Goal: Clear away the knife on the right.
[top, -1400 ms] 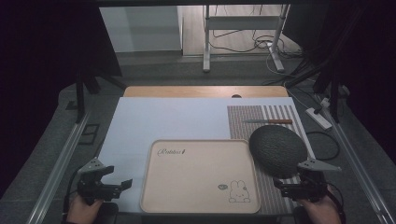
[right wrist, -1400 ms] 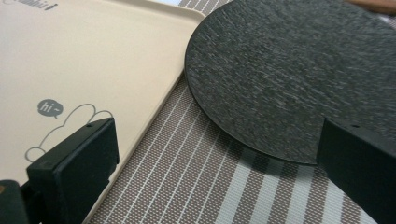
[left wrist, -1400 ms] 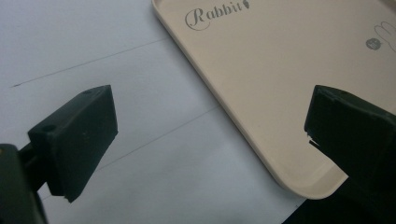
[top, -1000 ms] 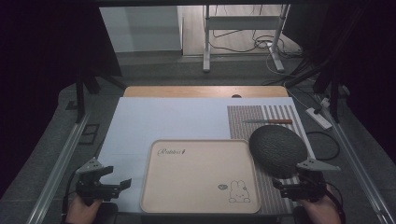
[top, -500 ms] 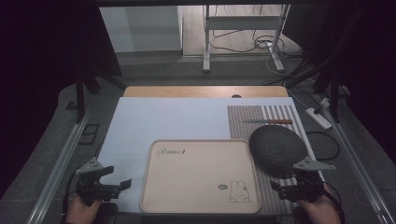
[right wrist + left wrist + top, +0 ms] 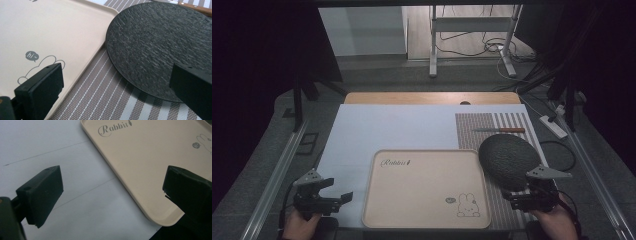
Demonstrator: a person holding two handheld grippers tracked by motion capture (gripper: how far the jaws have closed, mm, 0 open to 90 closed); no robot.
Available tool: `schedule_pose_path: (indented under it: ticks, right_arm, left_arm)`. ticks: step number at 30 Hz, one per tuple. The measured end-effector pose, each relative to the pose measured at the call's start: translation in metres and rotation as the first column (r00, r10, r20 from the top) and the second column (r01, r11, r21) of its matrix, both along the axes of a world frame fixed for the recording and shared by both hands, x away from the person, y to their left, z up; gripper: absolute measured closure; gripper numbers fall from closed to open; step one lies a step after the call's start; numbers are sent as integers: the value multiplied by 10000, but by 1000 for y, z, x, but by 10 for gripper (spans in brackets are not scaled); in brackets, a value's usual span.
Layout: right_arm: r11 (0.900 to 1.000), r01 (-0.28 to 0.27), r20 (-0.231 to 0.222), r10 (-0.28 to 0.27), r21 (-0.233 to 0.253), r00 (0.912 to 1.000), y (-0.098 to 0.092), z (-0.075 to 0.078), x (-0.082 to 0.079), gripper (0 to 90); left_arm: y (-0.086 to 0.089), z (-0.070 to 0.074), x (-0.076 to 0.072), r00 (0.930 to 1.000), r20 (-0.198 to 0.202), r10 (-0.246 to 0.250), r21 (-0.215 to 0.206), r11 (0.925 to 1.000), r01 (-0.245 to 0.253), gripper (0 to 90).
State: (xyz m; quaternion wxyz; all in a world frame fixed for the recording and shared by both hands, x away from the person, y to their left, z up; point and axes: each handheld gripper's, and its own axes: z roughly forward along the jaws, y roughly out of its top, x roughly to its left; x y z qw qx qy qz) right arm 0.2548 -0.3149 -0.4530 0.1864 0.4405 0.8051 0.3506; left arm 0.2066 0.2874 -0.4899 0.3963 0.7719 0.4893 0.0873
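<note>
A beige tray printed with "Rabbit" and a bunny lies at the near middle of the table. To its right, a dark round slate plate rests on a striped placemat. My left gripper hovers open just left of the tray's near-left corner, and that tray corner lies between its jaws. My right gripper stands open at the plate's near edge, above the placemat. In the right gripper view, the plate and tray lie ahead of its wide jaws. Neither gripper holds anything.
A knife with a wooden handle lies on the placemat beyond the plate. A pale blue-white sheet covers the table, with a wooden strip along the far edge. Metal rails run along both table sides.
My right gripper has edged slightly left along the plate's near edge. The left gripper has barely moved, and both stay open.
</note>
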Motion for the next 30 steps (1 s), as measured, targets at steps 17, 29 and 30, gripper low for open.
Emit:
schedule_pose_path:
  ticks: [17,29,30]
  right_arm:
    - [9998,3,265,-8,183,9996,-2,1,23,0]
    - [9989,-347,175,342,299,9993,3,6,43,0]
    - [9985,-363,131,358,405,9993,3,6,46,0]
  left_arm:
    - [0,0,0,10000,-44,34,0,10000,-34,38]
    - [0,0,1,10000,-62,43,31,10000,-43,38]
    - [0,0,1,10000,-67,48,27,10000,-48,38]
